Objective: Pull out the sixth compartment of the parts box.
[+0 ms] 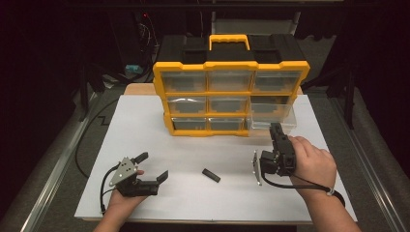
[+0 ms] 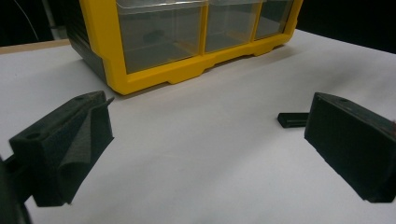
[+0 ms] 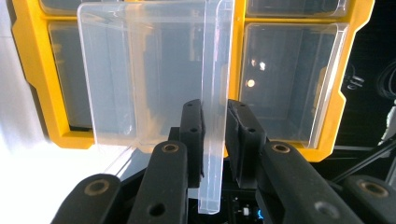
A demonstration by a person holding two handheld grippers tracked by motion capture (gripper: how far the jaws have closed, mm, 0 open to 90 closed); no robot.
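A yellow-framed organizer [image 1: 231,92] with clear drawers and a yellow handle stands at the back of the white table top. One clear drawer [image 1: 273,116] sticks out low in its right column. My right gripper [image 1: 275,129] is shut on that drawer's front wall [image 3: 215,93], one pad on each side of the clear plastic, in a view that is rolled sideways. A small black piece [image 1: 211,175] lies on the table between my hands. My left gripper [image 1: 153,166] rests near the front left, open and holding nothing, with the black piece [image 2: 293,119] just beyond its right jaw.
The white board [image 1: 145,130] covers the table. Metal rails run along both sides of it, and dark floor and cables lie beyond. A black cable [image 1: 89,140] curves off the left edge. The organizer's front [image 2: 154,74] lies close ahead of the left gripper.
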